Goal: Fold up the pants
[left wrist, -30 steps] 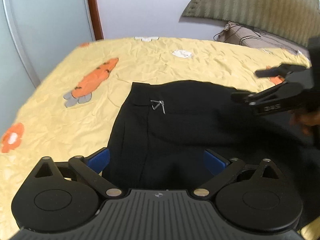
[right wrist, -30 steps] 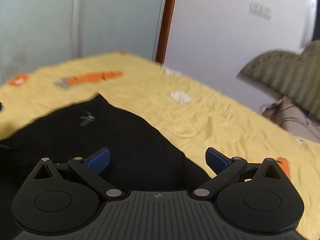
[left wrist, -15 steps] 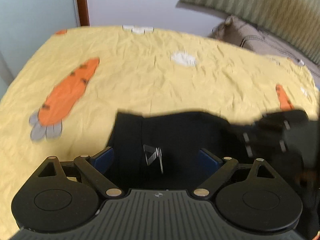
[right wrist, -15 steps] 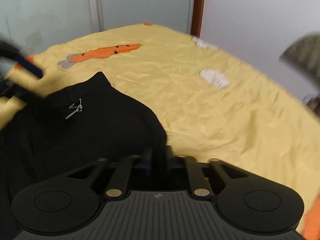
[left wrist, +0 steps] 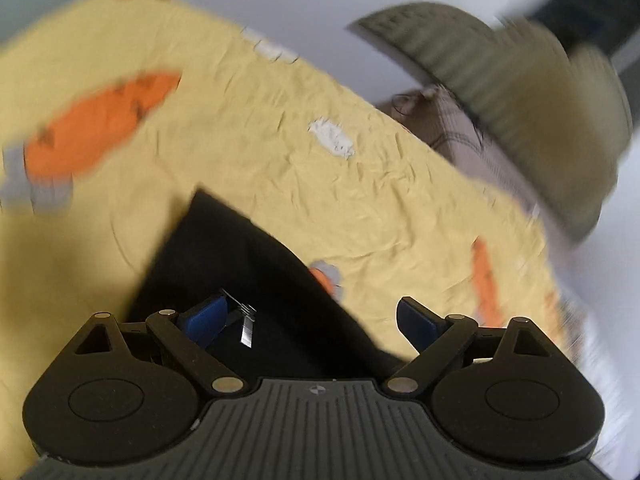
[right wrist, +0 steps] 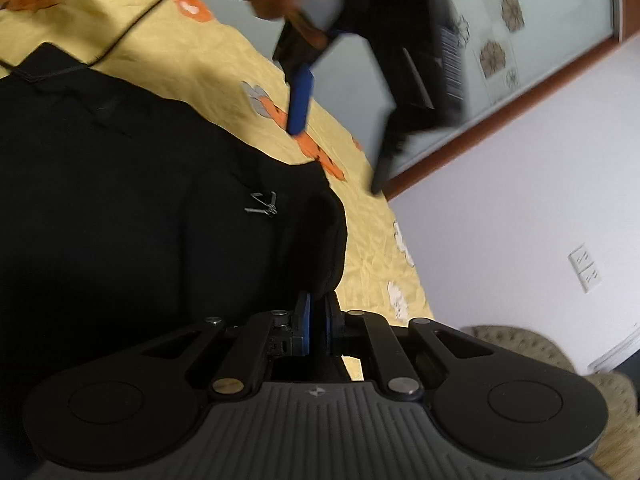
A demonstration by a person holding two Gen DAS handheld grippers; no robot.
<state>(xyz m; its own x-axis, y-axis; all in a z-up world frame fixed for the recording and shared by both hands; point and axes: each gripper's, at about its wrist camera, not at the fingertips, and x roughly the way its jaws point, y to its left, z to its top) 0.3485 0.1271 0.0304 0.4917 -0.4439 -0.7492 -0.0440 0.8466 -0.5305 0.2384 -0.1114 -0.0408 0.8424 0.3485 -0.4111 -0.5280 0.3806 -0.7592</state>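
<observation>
Bed: a yellow bedsheet [left wrist: 248, 168] printed with orange carrots fills the left wrist view; the black pants [left wrist: 256, 280] lie on it at lower centre.
Left gripper: the left gripper [left wrist: 310, 316] hangs wide, holding nothing, one blue pad over the dark cloth beside a metal zipper pull [left wrist: 246, 322], the other over bare sheet.
Pants: in the right wrist view the pants [right wrist: 140, 208] spread across the left half, their edge running from upper left down to centre.
Right gripper: the right gripper [right wrist: 316, 322], jaws narrow, pinches a raised fold of the pants at bottom centre.
Turning point: the free edge lies directly under the left gripper, the nearer one for a second hold, likely next.
Backdrop: a grey-green cushion [left wrist: 500, 92] sits at upper right.
</observation>
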